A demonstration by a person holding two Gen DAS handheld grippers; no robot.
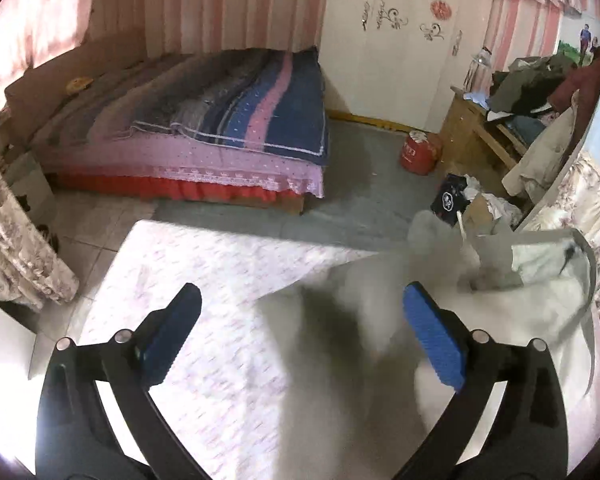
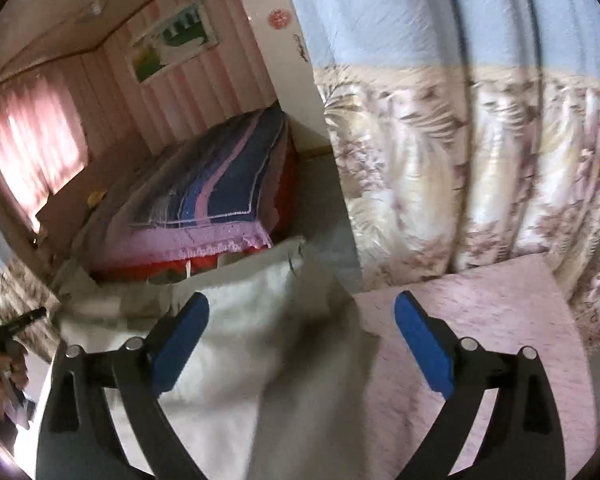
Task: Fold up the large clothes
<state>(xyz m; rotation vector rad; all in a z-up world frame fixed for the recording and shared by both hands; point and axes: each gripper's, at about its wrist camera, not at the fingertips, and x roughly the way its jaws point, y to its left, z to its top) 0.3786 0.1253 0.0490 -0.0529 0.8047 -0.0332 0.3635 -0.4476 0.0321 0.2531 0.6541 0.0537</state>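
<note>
On the pink patterned sheet (image 1: 204, 300) lies the grey garment (image 2: 236, 352). Both tools, left tool (image 1: 302, 334) and right tool (image 2: 302, 344), stand spread, gripping nothing. Best pinch matching edges, then fold evenly.

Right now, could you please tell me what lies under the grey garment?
The grey garment lies on a pink-patterned sheet, which shows bare beside it. How the sheet looks beneath the cloth, and anything else under it, is covered.

Your left gripper (image 1: 302, 344) points downward, jaws spread wide, nothing pressed between its pads; your right gripper (image 2: 302, 348) likewise stands wide apart, gripping nothing.
</note>
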